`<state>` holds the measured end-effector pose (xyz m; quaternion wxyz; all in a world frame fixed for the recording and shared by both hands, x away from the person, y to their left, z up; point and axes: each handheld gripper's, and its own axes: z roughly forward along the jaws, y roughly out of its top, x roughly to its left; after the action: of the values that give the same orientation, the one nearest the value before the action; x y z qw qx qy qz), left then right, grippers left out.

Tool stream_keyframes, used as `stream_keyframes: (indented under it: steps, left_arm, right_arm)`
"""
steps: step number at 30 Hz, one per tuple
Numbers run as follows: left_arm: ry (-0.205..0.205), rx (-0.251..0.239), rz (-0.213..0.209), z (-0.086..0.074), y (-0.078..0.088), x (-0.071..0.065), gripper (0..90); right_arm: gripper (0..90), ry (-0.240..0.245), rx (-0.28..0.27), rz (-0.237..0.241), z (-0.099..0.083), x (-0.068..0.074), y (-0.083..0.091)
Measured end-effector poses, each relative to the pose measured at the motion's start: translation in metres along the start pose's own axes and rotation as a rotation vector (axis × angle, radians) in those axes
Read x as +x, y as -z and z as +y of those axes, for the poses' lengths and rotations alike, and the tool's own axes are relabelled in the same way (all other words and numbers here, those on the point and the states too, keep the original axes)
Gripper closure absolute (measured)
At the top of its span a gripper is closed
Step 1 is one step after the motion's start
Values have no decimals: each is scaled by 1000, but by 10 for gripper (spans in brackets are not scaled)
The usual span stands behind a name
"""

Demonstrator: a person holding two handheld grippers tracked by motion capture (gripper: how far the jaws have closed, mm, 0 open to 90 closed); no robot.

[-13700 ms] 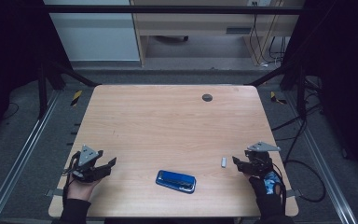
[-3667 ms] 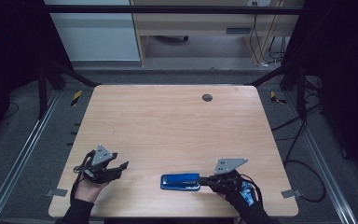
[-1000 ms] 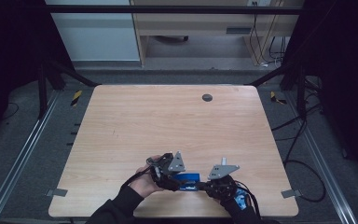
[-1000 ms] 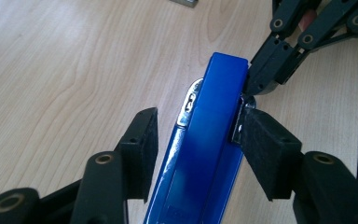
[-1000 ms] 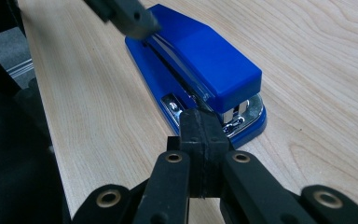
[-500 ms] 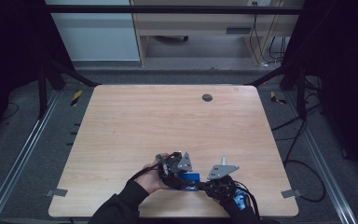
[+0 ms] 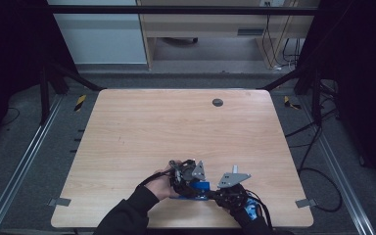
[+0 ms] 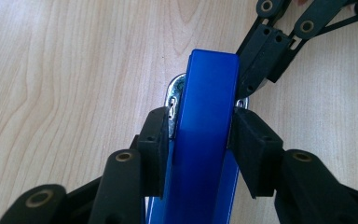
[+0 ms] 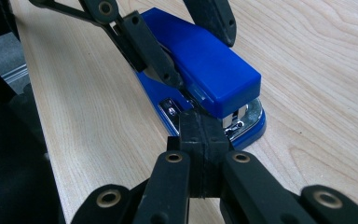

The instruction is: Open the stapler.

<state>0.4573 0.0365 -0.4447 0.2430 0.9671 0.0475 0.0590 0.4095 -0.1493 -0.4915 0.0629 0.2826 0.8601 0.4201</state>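
Closing your left gripper point(image 8: 200, 140) jaws around the stapler's point(image 8: 205, 140) stiff, slick plastic top; right gripper point(image 9: 201, 140) jaws clenched, pinning its base.

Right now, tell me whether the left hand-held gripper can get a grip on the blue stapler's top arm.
Probably yes. The left hand-held gripper already straddles the blue stapler; its jaws have just been closing, one pad on each side. The shut right hand-held gripper rests at the front end, clear of those sides.

light: even on table point(image 7: 176, 127); surround dark; glare: none; both near views sharp; shadows soft
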Motion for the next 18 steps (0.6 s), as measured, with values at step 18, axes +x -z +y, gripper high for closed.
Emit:
stream_keyframes:
  steps: [18]
  left_arm:
    - [-39, 43, -39, 3, -9, 4, 622]
  right_arm:
    - [900, -6, -6, -7, 0, 0, -2]
